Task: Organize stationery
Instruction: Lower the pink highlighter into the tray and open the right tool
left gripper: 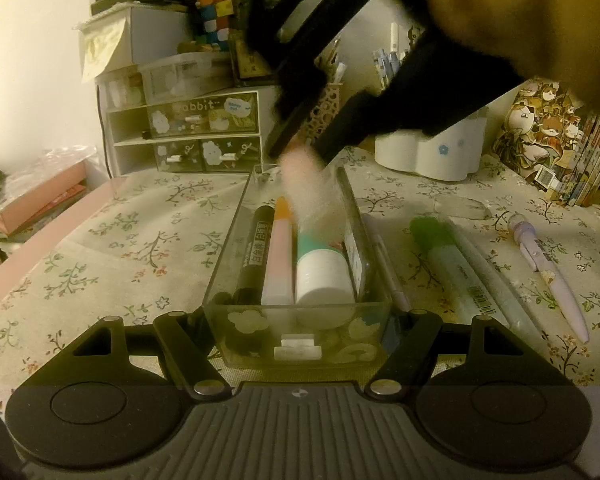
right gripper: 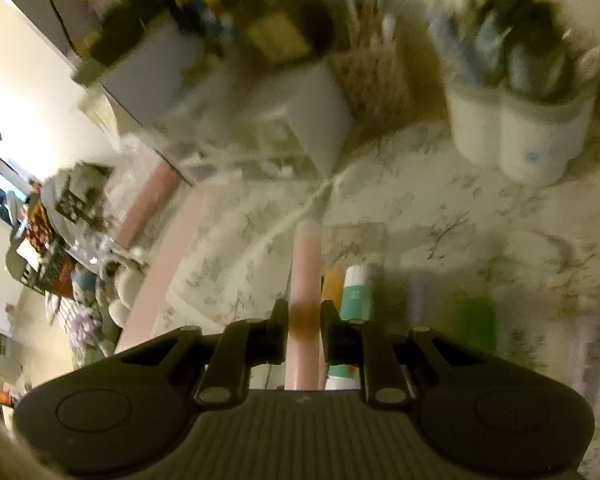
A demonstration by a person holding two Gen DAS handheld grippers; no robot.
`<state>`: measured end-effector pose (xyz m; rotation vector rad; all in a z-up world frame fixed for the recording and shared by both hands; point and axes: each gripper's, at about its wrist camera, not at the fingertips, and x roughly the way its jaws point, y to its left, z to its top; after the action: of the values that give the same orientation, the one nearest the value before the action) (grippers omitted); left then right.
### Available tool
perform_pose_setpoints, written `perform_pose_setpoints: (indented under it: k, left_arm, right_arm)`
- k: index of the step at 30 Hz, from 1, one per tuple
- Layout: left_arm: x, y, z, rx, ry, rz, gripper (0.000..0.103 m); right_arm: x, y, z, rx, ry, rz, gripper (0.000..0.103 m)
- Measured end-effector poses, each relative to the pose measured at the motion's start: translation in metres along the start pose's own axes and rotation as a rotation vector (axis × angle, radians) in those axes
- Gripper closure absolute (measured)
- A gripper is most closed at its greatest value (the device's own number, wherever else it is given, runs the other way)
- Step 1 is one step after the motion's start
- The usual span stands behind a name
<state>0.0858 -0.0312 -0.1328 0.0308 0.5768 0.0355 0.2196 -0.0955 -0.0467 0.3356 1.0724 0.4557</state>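
My left gripper (left gripper: 300, 320) is shut on a clear plastic drawer (left gripper: 256, 328), one finger on each side of its near end. In the drawer lie a black marker (left gripper: 254, 248), a pink and orange pen (left gripper: 279, 256) and a teal and white glue stick (left gripper: 322, 272). Above the drawer's far end my right gripper (left gripper: 300, 152) comes down from the upper right, blurred, shut on a pink and white pen (left gripper: 304, 188). In the right wrist view that pen (right gripper: 306, 264) stands out forward between the fingers of the right gripper (right gripper: 304, 312).
On the floral cloth right of the drawer lie a green-capped highlighter (left gripper: 448, 256), a grey pen (left gripper: 488, 276) and a lilac pen (left gripper: 548, 276). A white pen holder (left gripper: 432, 156), a small drawer cabinet (left gripper: 184, 136) and books (left gripper: 580, 152) stand at the back.
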Motion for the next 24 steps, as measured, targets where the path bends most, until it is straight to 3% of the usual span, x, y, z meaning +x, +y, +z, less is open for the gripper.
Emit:
perform_pose_setpoints:
  k: [7, 15, 17, 20, 24]
  left_arm:
    - [0.002, 0.003, 0.002, -0.004, 0.003, -0.011, 0.03]
    - [0.001, 0.003, 0.001, -0.005, 0.004, -0.012, 0.03]
    - [0.001, 0.003, 0.001, -0.004, 0.004, -0.012, 0.03]
    - [0.002, 0.003, 0.001, -0.004, 0.004, -0.012, 0.03]
    - [0.001, 0.003, 0.001, -0.004, 0.004, -0.013, 0.03]
  right_arm:
    - [0.018, -0.005, 0.008, 0.012, 0.059, 0.014, 0.096]
    - [0.042, -0.02, 0.013, 0.066, 0.19, 0.147, 0.095]
    - [0.042, -0.019, 0.011, 0.05, 0.189, 0.115, 0.093]
    - [0.038, -0.02, 0.01, 0.04, 0.186, 0.17, 0.093]
    - [0.035, -0.022, 0.011, 0.033, 0.177, 0.172, 0.093]
